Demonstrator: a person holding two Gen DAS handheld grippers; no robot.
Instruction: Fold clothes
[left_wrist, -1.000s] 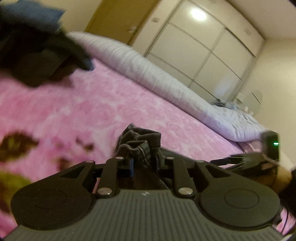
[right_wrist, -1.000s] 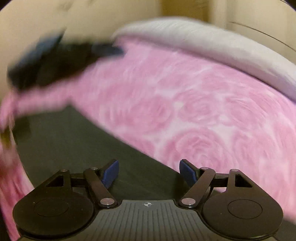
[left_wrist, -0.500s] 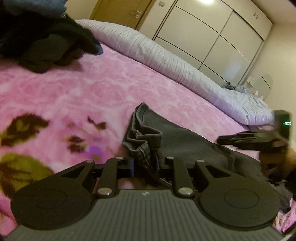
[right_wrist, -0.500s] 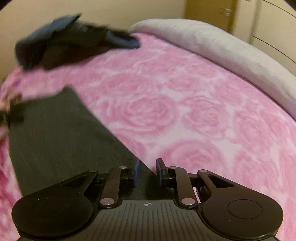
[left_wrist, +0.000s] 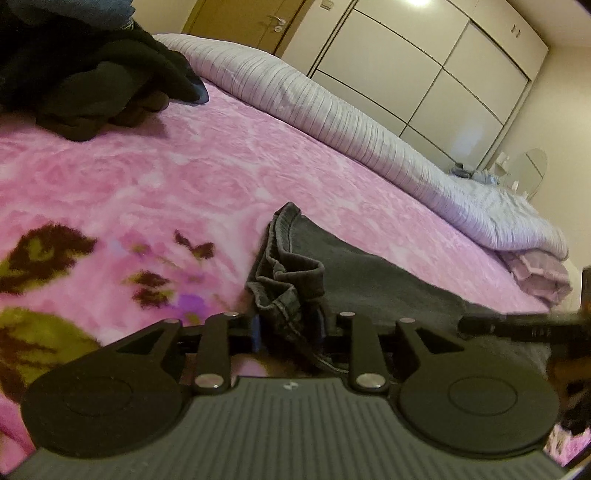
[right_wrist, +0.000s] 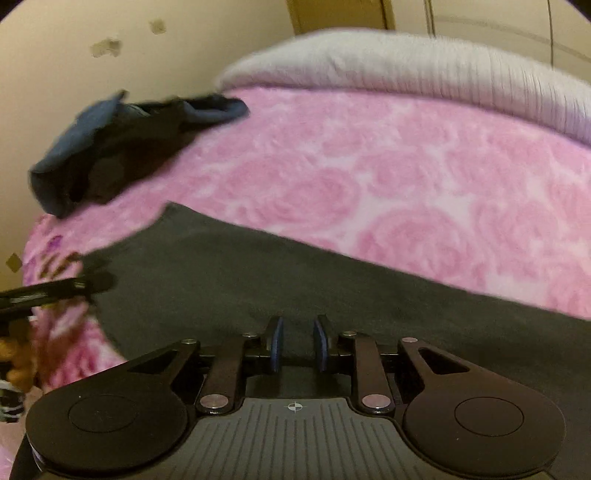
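While bunched on the pink blanket (left_wrist: 155, 173), dark grey trousers (left_wrist: 354, 273).

- Pink rose blanket (left_wrist: 229, 177) covers the bed.
- Grey striped duvet (left_wrist: 332, 107) bunched along its far edge.
- White wardrobe (left_wrist: 424, 74) behind.
- Wooden door (left_wrist: 251, 18) beside it.

You've got matt dark grey denim trousers (left_wrist: 369, 280), coarse at the bunched waistband, lying on a fluffy pink fleece blanket (left_wrist: 184, 177). Behind it, a ribbed grey quilt (left_wrist: 332, 110) with a soft sheen. Your left gripper (left_wrist: 290, 328) is matt black plastic with shiny metal pins.
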